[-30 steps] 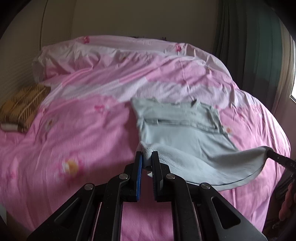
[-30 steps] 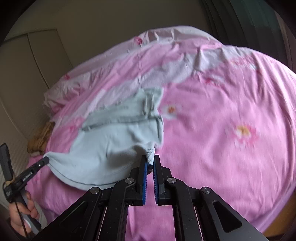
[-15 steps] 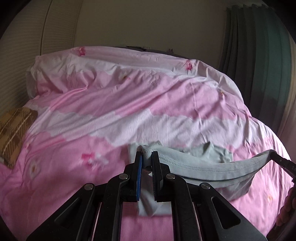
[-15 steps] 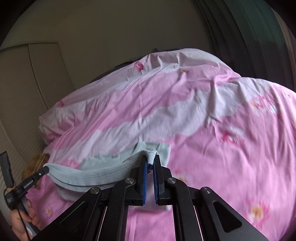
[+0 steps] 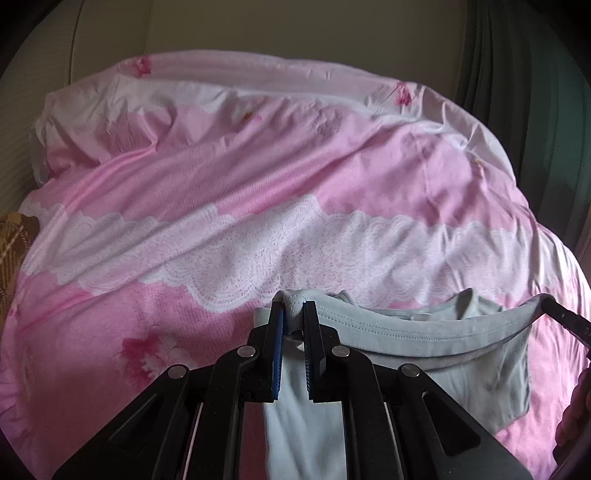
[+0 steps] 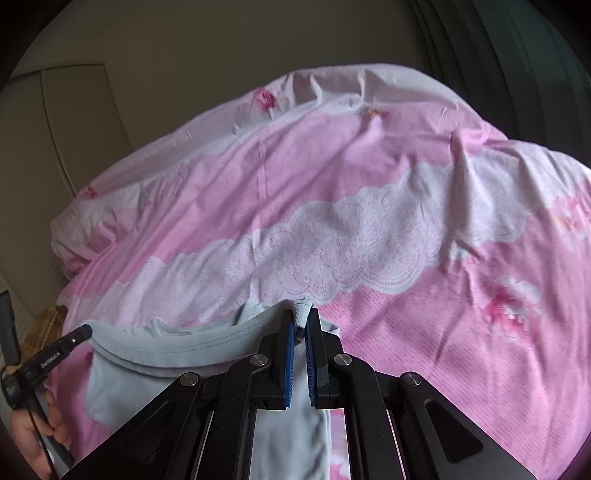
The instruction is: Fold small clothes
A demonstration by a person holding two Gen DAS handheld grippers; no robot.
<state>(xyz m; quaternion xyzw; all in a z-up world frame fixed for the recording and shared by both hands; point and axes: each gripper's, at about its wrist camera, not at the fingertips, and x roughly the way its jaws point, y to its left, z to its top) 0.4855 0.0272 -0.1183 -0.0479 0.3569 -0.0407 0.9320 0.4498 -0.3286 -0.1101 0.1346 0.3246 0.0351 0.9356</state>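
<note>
Both grippers, left [image 5: 293, 308] and right [image 6: 301, 314], clamp the shirt [image 5: 406, 328] hem over a pink quilt [image 5: 258, 206]; wall [image 5: 295, 29] beyond, curtain [image 5: 535, 74] rightward.

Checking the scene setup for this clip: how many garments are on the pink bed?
1: a pale grey-blue cotton top, near the bed's front edge, with its hem lifted. The brown plaid fabric at the left edge is unclear; others may be hidden.

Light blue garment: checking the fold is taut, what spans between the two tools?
The stitched hem of the light blue garment, sagging slightly between left tool and right tool; both wrist views show it.
</note>
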